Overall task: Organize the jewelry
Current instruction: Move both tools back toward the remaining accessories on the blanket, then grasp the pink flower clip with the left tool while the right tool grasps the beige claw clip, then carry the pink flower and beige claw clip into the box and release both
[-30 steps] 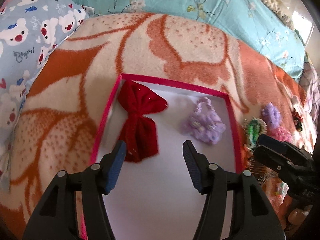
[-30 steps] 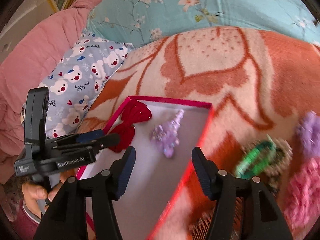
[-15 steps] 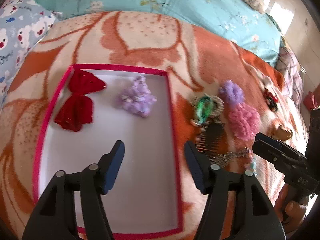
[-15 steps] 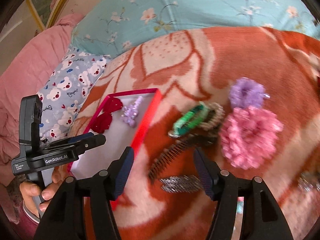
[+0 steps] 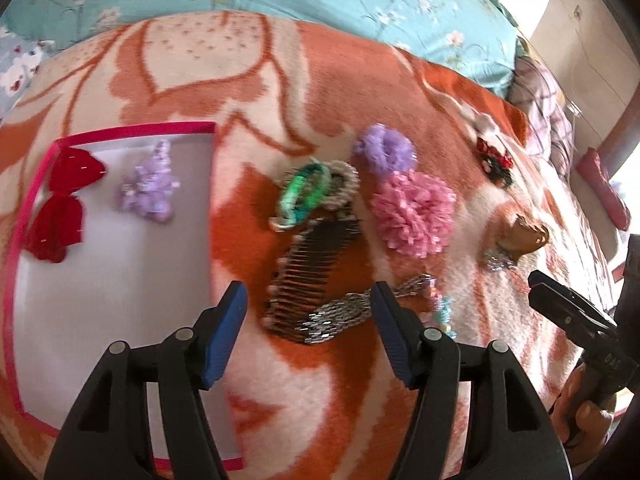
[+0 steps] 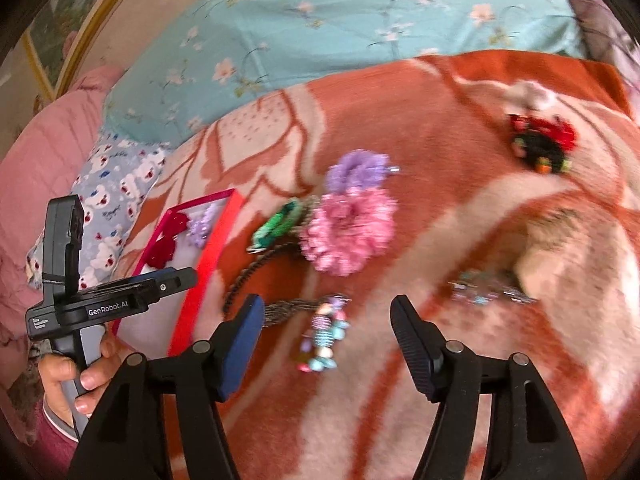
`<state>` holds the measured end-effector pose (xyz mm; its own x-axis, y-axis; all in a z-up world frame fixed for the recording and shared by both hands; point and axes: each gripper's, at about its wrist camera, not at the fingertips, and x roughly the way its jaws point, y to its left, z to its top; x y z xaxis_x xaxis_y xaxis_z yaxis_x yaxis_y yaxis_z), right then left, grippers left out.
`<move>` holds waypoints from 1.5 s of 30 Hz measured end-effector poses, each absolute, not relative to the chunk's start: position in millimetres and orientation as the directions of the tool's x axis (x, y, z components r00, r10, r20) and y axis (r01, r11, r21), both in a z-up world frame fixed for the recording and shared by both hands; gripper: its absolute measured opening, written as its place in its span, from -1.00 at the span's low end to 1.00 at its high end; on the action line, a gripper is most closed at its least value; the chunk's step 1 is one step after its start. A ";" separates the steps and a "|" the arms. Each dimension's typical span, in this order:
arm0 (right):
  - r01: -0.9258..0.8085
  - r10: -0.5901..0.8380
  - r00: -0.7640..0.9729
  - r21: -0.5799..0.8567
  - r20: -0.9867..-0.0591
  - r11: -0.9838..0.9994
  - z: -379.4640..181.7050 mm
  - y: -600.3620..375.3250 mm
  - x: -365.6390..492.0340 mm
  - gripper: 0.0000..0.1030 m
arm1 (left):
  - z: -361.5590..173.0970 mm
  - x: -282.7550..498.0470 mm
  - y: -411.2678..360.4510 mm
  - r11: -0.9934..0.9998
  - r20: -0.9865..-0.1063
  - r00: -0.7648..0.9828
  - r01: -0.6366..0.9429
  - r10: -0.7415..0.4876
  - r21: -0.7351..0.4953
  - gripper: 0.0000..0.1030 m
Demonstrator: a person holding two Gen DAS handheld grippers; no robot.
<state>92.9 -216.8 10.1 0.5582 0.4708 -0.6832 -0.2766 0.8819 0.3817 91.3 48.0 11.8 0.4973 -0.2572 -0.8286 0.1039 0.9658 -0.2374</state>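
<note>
Left claw (image 5: 308, 324) apart over comb (image 5: 316, 268) and silver clip (image 5: 340, 316) on blanket (image 5: 280, 92); right claw (image 6: 328, 332) opening above bead charm (image 6: 324, 332); red bow (image 5: 60, 208) in box (image 5: 24, 208).

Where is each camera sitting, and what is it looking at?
Left wrist: rides the left gripper, looking down at the dark toothed hair comb; the right gripper and its hand show.
Right wrist: rides the right gripper, jaws opening over the beaded pastel charm; the left gripper shows.
Both share the pink-rimmed white tray and fluffy pink flower clip.
</note>
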 end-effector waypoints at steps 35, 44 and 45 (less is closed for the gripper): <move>0.128 0.269 0.638 0.444 -0.722 0.887 -33.5 -339.7 131.1 -0.54 | -34.2 184.9 -62.2 0.931 -0.857 0.379 0.249 -0.348 -0.268 -0.59; 0.046 0.325 0.647 0.460 -0.690 0.887 -20.5 -322.8 121.1 -0.56 | -13.1 161.1 -57.5 0.928 -0.831 0.431 0.275 -0.351 -0.250 -0.83; 0.034 0.331 0.648 0.460 -0.686 0.887 -18.1 -319.6 119.9 -0.56 | -9.5 157.6 -53.2 0.930 -0.827 0.440 0.271 -0.350 -0.250 -0.83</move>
